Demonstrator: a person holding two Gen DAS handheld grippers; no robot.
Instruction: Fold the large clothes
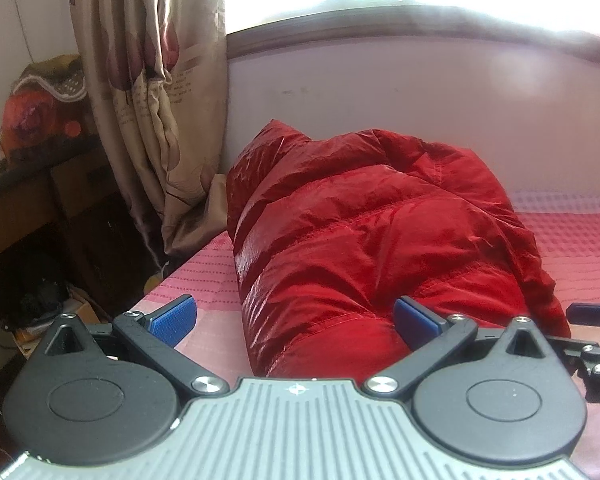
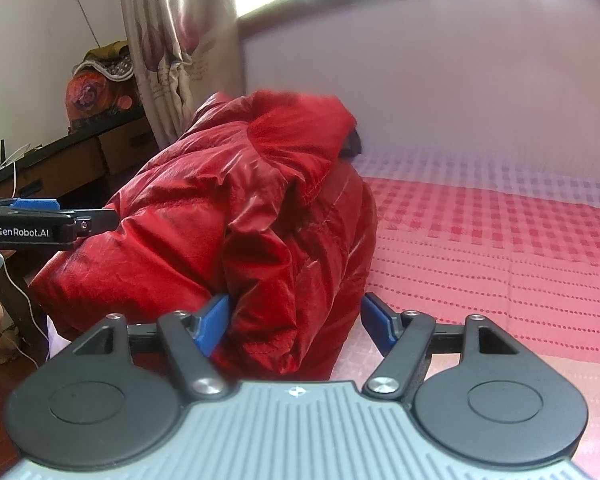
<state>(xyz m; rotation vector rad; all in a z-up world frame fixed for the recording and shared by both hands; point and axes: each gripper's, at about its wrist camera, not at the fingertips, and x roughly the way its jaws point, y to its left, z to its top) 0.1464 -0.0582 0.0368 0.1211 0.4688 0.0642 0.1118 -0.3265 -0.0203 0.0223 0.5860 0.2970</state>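
A shiny red quilted puffer jacket (image 1: 364, 232) lies folded in a bulky bundle, hood uppermost.

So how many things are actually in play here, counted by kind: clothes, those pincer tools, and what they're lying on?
Red puffy jacket: 1
Handheld grippers: 2, the left gripper and the right gripper, both open
Bed with a pink checked cover: 1
Flowered curtain: 1
Total: 5
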